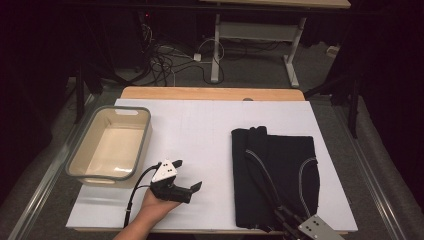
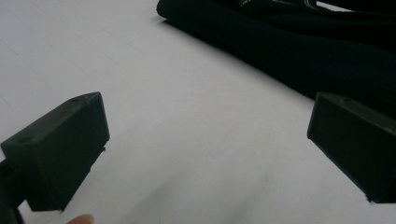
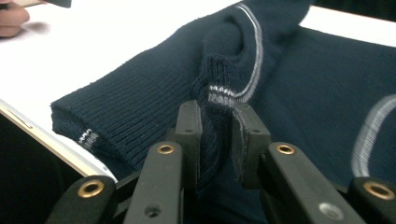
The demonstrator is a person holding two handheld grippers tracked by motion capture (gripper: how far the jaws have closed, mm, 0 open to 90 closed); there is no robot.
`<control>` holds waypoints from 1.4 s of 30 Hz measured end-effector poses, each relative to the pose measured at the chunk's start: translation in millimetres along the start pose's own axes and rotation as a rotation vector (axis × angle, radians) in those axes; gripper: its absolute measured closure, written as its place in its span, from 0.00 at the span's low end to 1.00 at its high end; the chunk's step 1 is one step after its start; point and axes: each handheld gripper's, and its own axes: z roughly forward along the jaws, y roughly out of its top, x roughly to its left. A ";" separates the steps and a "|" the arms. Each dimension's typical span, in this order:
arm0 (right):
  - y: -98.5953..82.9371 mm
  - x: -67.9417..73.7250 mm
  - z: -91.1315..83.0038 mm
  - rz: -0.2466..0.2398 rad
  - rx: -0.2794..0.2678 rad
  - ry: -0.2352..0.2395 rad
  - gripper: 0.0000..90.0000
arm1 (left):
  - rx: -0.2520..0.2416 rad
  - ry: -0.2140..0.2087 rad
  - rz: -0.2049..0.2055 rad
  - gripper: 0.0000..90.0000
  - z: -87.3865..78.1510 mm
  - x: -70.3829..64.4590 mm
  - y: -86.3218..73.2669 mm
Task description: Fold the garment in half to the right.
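My right gripper sits closest, its two fingers clamped on one ribbed fold of the dark navy sweater, pinching the knit just below a short white stripe. From the high view this gripper is at the near edge of the worktop, over the near edge of the sweater. There is one sweater, lying folded flat on the right half of the worktop, with thin pale lines curving across it.

My left gripper hovers well apart from the sweater, on the left half, held in my one visible hand. Its two fingers stand wide apart with nothing between them, just bare white worktop below, and the sweater's dark edge lies beyond them.

One shallow beige tub with a grey rim sits at the left side of the worktop, just beyond my left gripper. One cable trails back from that gripper along my wrist.
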 end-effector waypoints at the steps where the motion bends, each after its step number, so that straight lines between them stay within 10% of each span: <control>1: -1.9 -2.7 -1.9 0.011 0.007 -0.003 0.82 | 0.000 0.001 0.002 0.00 -0.1 -0.2 -0.1; 12: 20.6 -9.4 -9.2 0.031 -0.038 -0.027 0.41 | -0.007 0.012 0.017 0.00 -0.8 -2.5 -0.7; 20: 49.6 -9.2 48.8 0.000 0.094 -0.001 0.22 | -0.008 0.017 0.013 0.00 -0.7 -2.5 -0.7; 27: 39.3 -21.9 53.2 0.002 0.112 -0.008 0.91 | -0.008 0.016 0.013 0.00 -0.6 -2.4 -0.7; 42: 8.7 -64.3 17.8 0.121 0.112 -0.081 0.86 | -0.008 0.010 0.006 0.00 -0.7 -1.2 -0.6</control>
